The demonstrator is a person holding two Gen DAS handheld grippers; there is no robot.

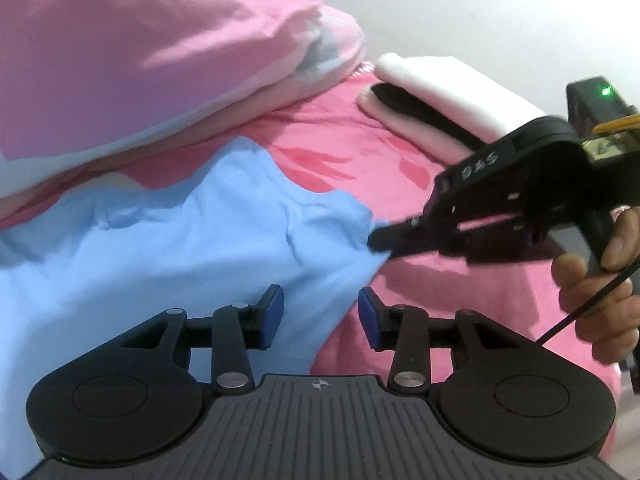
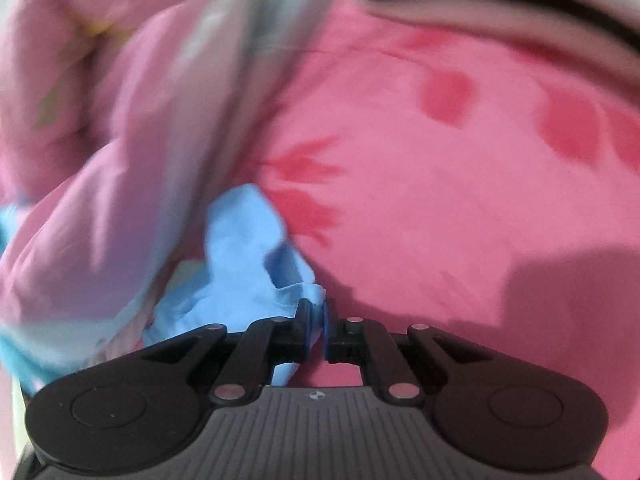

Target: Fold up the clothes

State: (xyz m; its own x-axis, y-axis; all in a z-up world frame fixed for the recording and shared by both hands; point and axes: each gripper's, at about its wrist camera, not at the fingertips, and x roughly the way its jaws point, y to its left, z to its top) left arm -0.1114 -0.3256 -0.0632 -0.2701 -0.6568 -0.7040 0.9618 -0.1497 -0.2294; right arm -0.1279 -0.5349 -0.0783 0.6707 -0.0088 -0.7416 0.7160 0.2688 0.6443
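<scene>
A pink bedsheet point(image 1: 400, 152) with darker red leaf prints fills most of both views, running from the middle of each frame to the right edge. Bunched over it, a paler pink quilt point(image 1: 140, 60) takes up the upper left of the left wrist view and the whole left side of the right wrist view, where it is blurred.

The light blue garment point(image 1: 180, 248) lies rumpled on the sheet across the left and centre of the left wrist view, its upper edge running under the quilt. In the right wrist view only a crumpled part of it shows, in the lower centre, just beside the quilt.

At the upper right of the left wrist view sits a stack of folded clothes point(image 1: 440, 92): a white piece on top, a black layer under it and a pale pink one below.

The right gripper point(image 2: 316, 324) has its blue pads pressed together on an edge of the blue garment; in the left wrist view it enters from the right, its black tip touching the garment's right corner near mid-frame. A hand point(image 1: 600, 280) grips its handle at the right edge, with a black cable hanging below.

The left gripper point(image 1: 322, 316) sits at the bottom centre of its own view with its fingers spread apart, nothing between them, above the garment's lower right edge. A green light glows on the right gripper's body at the upper right.
</scene>
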